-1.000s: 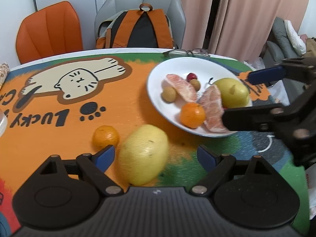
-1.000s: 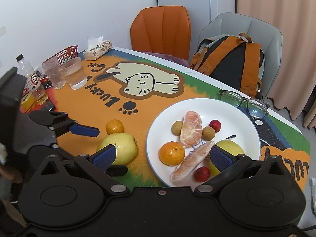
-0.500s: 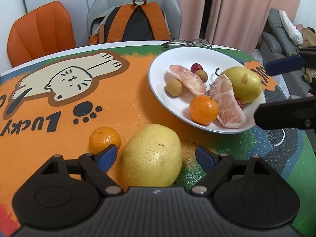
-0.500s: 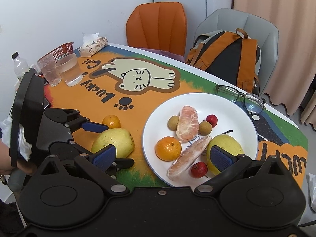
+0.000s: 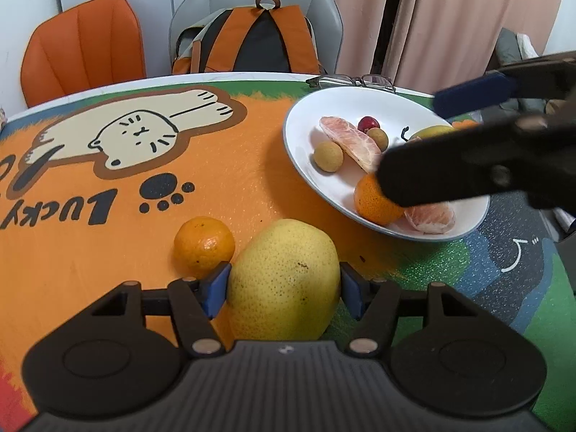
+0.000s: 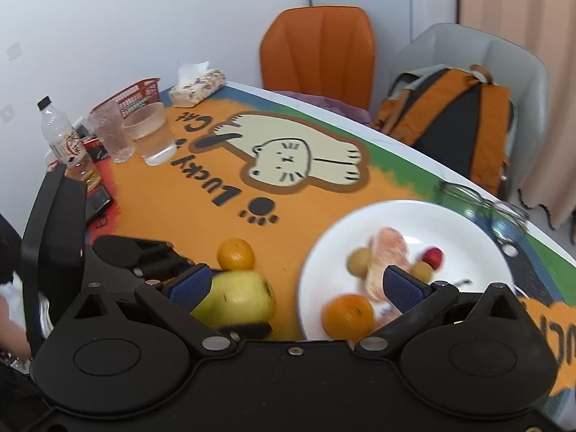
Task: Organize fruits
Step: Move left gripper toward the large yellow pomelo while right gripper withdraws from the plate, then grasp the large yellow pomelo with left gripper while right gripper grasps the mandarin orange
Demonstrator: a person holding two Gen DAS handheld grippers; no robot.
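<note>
My left gripper is shut on the big yellow pomelo, its blue pads pressed on both sides; the fruit rests on the table mat. A small orange lies just left of it. The white plate holds grapefruit pieces, an orange, small brown and red fruits and a yellow fruit. My right gripper is open and empty, hovering over the plate's near edge. In the right wrist view the pomelo sits between the left gripper's fingers.
Glasses lie behind the plate. Cups, a bottle, a red basket and a tissue pack stand at the mat's far left. An orange chair and a grey chair with a backpack stand behind the table.
My left gripper has moved forward and closed onto the pomelo. My right gripper has swung over the plate, covering part of it in the left wrist view.
</note>
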